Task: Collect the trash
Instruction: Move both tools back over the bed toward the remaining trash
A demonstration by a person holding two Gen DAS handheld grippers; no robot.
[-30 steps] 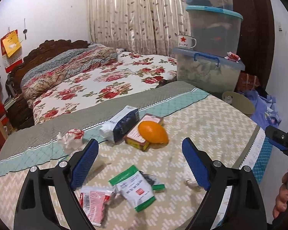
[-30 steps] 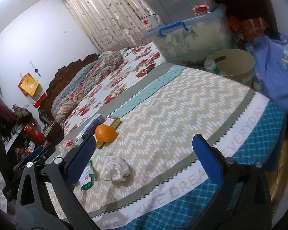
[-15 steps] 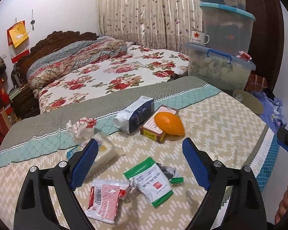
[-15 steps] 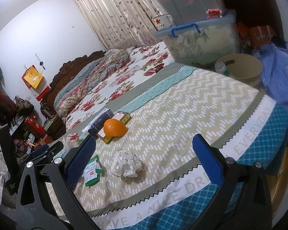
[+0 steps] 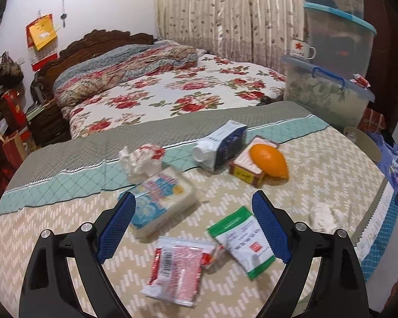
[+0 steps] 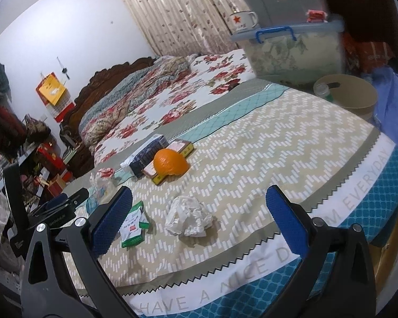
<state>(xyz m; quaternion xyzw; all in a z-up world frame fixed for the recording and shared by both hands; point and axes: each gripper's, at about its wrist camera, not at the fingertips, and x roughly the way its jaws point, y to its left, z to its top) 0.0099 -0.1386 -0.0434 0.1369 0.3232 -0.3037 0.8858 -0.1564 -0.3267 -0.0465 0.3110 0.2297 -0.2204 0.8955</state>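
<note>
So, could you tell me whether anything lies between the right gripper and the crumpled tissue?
Nothing visible does. The right gripper is open, and the tissue lies on the blanket straight ahead between its fingers. The green packet sits off to the left, clear of that path.

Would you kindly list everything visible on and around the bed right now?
orange: 1, orange, on the flat box
flat box: 1, red-yellow, mid-bed
carton: 1, blue-white, lying beside box
crumpled tissue: 1, white, near bed edge
green-white sachet: 1, foreground
red-white packet: 1, foreground
tissue pack: 1, white-blue, left
bin: 1, tan, beside bed
storage tubs: stacked, clear-blue
left tongs: open, blue pads
right tongs: open, around tissue
</note>
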